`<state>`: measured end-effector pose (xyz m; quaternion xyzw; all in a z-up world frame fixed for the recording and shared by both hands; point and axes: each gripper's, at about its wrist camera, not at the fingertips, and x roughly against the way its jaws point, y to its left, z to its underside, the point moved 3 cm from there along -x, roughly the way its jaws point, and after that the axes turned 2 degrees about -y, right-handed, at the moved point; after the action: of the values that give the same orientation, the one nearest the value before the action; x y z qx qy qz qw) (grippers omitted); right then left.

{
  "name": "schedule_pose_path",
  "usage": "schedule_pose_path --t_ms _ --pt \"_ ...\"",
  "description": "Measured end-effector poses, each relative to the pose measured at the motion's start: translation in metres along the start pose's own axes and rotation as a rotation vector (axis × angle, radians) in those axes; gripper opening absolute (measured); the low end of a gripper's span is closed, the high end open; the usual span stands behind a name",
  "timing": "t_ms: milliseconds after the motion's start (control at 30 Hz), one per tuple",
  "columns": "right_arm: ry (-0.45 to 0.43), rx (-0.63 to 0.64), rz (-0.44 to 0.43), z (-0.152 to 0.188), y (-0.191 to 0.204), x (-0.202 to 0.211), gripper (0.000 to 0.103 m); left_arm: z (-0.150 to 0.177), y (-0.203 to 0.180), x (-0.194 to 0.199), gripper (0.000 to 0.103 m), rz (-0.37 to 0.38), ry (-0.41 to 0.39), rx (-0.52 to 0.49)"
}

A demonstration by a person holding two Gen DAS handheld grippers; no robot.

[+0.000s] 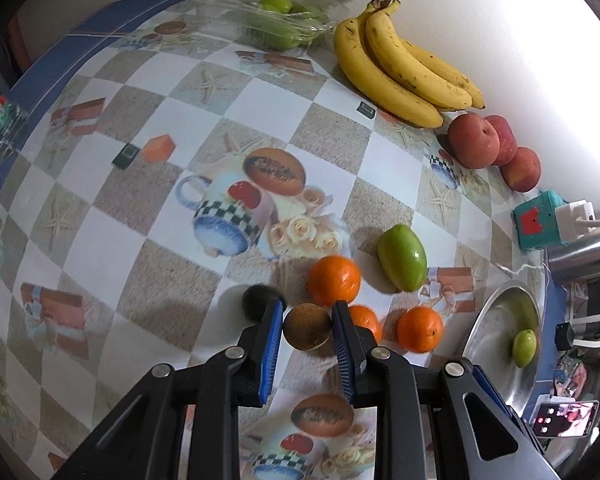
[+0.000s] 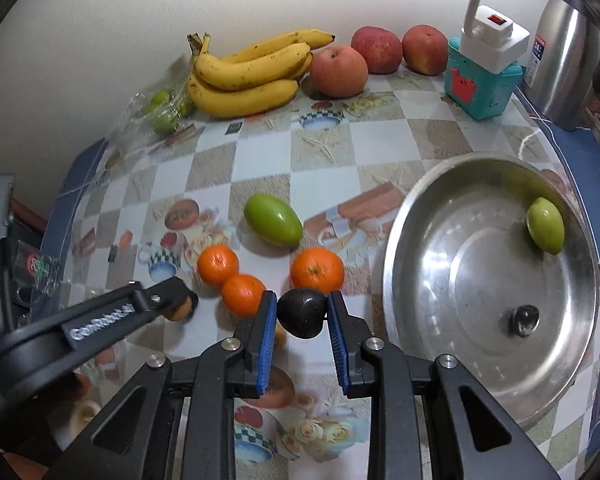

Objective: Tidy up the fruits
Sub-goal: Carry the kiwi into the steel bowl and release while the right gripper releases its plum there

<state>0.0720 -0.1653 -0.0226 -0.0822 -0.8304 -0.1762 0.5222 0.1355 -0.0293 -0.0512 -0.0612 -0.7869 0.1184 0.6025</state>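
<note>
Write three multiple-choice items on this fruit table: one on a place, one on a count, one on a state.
1. Where does the bowl's green fruit lie?
A. by the bowl's rim
B. on its centre knob
C. under the bananas

2. How many oranges lie on the table?
A. one
B. three
C. five

3. What is the right gripper doing?
A. standing open and empty
B. gripping a banana
C. shut on a dark fruit

Key: 1 A, the fruit sits against the far wall; 2 B, three show beside the grippers; 3 C, the jaws press both its sides.
</note>
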Motion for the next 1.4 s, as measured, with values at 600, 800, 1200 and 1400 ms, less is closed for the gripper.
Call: schedule_pose_path --t_ms 600,800,1200,1400 --pt "-0.044 -0.051 0.059 -0.027 -0.033 0.011 0.027 -0.025 -0.038 0.0 0.027 -0.01 -0.052 -0.068" --pt "-0.045 -0.11 0.104 -0.023 -0.066 0.016 0.027 -0.019 -0.045 0.004 0.027 -0.007 -0.053 -0.089" --pt "-0.039 -0.254 0.198 -0.009 -0.128 0.019 0.027 0.016 -0.111 0.006 0.027 0.072 -0.013 -0.269" --pt "-0.047 -0.311 0.229 -0.008 -0.155 0.027 0.027 0.053 -0.154 -0.007 0.028 0.09 0.034 -0.428"
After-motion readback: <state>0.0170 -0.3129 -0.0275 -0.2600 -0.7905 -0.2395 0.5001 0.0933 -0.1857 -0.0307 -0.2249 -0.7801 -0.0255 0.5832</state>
